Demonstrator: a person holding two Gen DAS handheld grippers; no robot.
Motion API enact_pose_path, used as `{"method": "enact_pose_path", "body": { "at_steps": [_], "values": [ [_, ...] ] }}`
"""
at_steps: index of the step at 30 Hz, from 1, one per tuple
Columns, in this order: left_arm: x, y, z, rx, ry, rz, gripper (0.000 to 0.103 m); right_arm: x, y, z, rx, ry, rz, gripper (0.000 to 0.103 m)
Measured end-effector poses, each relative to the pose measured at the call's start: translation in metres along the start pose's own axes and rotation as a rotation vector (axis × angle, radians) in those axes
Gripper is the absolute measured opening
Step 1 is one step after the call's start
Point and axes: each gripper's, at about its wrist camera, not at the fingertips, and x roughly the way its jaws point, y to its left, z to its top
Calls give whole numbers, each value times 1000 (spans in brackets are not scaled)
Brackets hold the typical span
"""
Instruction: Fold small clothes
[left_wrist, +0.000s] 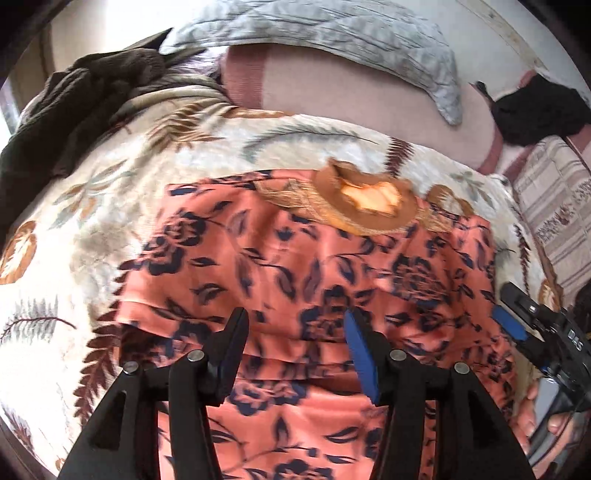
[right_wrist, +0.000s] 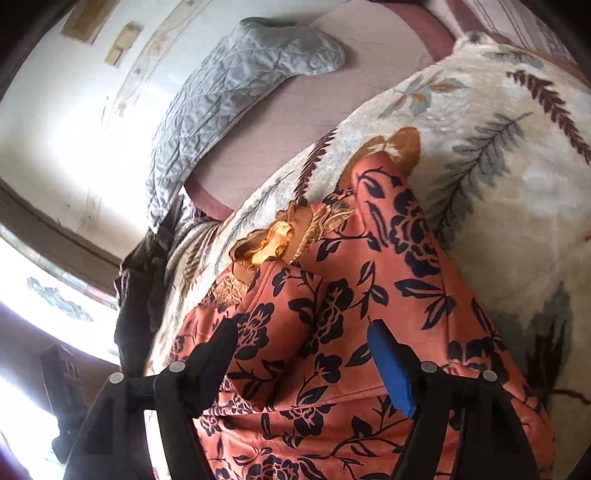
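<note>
An orange garment with dark blue flowers (left_wrist: 303, 258) lies flat on a cream leaf-print blanket (left_wrist: 92, 221), its gold embroidered neckline (left_wrist: 369, 206) at the far end. My left gripper (left_wrist: 295, 325) hovers just above the garment, jaws open and empty. In the right wrist view the same garment (right_wrist: 369, 295) lies with a sleeve folded inward. My right gripper (right_wrist: 303, 332) is open and empty above it. The right gripper also shows in the left wrist view (left_wrist: 517, 314) at the garment's right edge.
A grey quilted pillow (left_wrist: 332, 33) lies at the far end on a pink sheet (left_wrist: 332, 92). Dark clothing (left_wrist: 74, 110) is piled at far left, a black item (left_wrist: 535, 110) at far right. A striped cloth (left_wrist: 554, 206) lies to the right.
</note>
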Motion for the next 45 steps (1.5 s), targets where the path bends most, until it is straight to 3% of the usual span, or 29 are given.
{"method": "enact_pose_path", "body": {
  "at_steps": [2,5,9,13,16,21,23,26,30,33,34,41,45],
  "values": [
    [7,29,-2,-45,-22,69,55,8,22,-10,-124,2,-58,76],
    [14,57,-4,-92,-63,98,55,26,50,-29,-296,12,-149,76],
    [25,61,-6,-45,-110,159,55,55,71,-50,-424,39,-258,76],
    [42,56,-18,67,-108,231,56,67,49,-45,-320,18,-382,74],
    [47,52,-24,135,-112,248,57,48,20,-31,-175,-30,-391,73],
    [49,56,-25,137,-111,235,60,2,-9,-22,11,-138,-373,69],
    [48,57,-25,133,-112,228,61,-16,-8,-22,24,-193,-343,69],
    [47,57,-25,124,-114,212,65,-22,16,-19,-83,-227,-313,63],
    [47,55,-27,133,-122,209,67,6,31,-20,-148,-127,-278,45],
    [47,56,-29,133,-127,207,69,43,11,-23,-115,58,-351,41],
    [47,56,-29,132,-127,207,70,45,3,-24,-92,80,-347,38],
    [46,59,-28,116,-124,196,71,28,41,1,-217,10,-377,38],
    [46,59,-28,108,-123,191,72,64,44,13,-226,102,-425,38]
  ]
}}
